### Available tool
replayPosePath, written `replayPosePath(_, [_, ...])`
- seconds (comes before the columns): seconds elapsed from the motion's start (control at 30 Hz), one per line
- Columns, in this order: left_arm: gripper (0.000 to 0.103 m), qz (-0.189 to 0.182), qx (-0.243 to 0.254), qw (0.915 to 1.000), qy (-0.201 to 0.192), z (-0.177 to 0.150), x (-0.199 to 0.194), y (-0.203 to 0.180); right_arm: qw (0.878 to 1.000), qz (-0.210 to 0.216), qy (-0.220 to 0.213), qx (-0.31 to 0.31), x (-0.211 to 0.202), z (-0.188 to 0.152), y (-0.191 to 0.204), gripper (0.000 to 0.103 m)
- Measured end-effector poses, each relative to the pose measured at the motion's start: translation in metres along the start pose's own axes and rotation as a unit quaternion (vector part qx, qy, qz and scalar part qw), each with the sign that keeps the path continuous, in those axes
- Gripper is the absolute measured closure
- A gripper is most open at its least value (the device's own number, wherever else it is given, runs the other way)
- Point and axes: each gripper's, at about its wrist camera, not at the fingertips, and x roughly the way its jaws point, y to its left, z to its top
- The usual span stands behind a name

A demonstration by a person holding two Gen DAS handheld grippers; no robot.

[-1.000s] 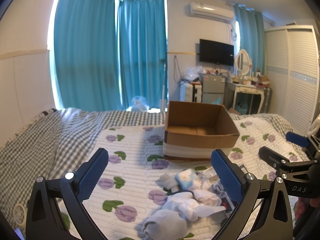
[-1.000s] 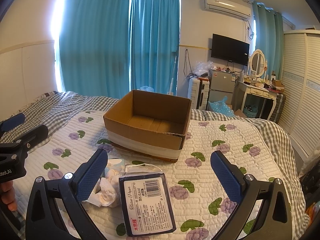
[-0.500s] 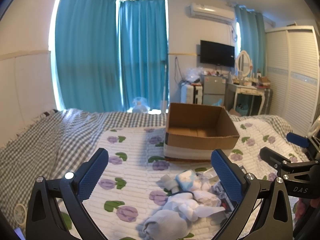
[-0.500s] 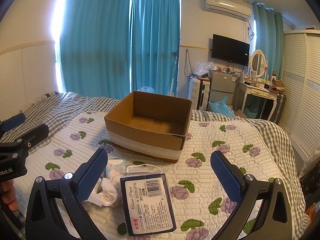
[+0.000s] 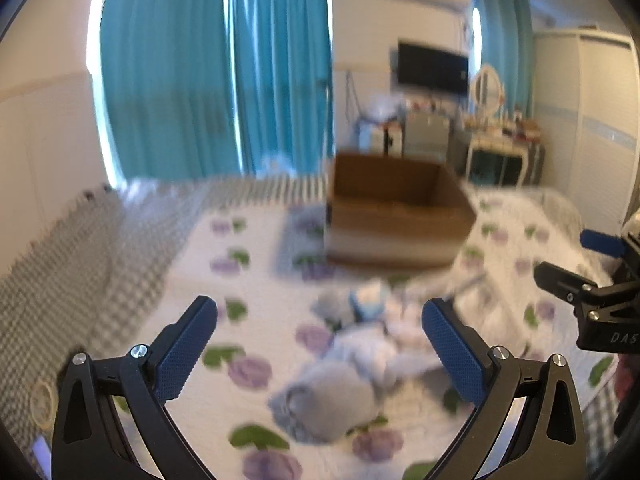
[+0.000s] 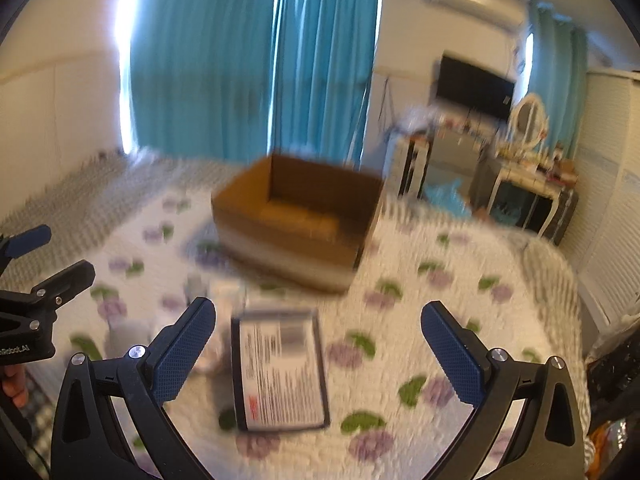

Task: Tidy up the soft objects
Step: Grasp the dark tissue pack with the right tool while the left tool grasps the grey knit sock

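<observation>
Both views are motion-blurred. A pile of soft white and grey socks and cloths (image 5: 352, 372) lies on the flowered quilt, just in front of my open, empty left gripper (image 5: 320, 344). An open brown cardboard box (image 5: 396, 208) stands farther back on the bed; it also shows in the right wrist view (image 6: 296, 224). My right gripper (image 6: 318, 344) is open and empty above a dark-edged tissue packet (image 6: 280, 372). Part of the soft pile (image 6: 128, 336) shows left of it.
The bed has a grey checked blanket (image 5: 80, 264) on the left. Teal curtains (image 5: 216, 72), a TV (image 5: 432, 68), a dressing table (image 5: 500, 148) and a white wardrobe (image 5: 592, 120) stand beyond. The other gripper (image 5: 592, 292) shows at the right edge.
Both grippers have started moving, so both views turned blurred. The view has tilted down toward the pile and packet. Both grippers stay open and empty.
</observation>
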Motion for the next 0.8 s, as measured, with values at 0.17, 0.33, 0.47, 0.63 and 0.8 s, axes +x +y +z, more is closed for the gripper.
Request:
replayPosePath(0.17, [0.006,-0.004,0.007,0.9955,0.095,-0.041,0.044,-0.003,0.997,0.022,0.074,-0.025,0.044,-0.028,0.012,0.0])
replayPosePath(0.33, [0.007,-0.023,0.002,0.9892,0.145,-0.06,0.061,-0.005,0.991,0.049,0.121,-0.03,0.075,-0.049,0.02,0.0])
replayPosePath(0.47, [0.008,-0.04,-0.018,0.9849,0.168,-0.066,0.073,-0.003,0.987,0.056,0.145,-0.028,0.091,-0.058,0.02,0.001])
replayPosePath(0.63, [0.022,-0.049,-0.035,0.9793,0.193,-0.072,0.087,-0.002,0.985,0.074,0.157,-0.009,0.097,-0.062,0.015,0.018])
replayPosePath(0.8, [0.046,-0.046,-0.022,0.9802,0.191,-0.071,0.079,-0.004,0.987,0.068,0.147,-0.003,0.084,-0.055,0.012,0.024])
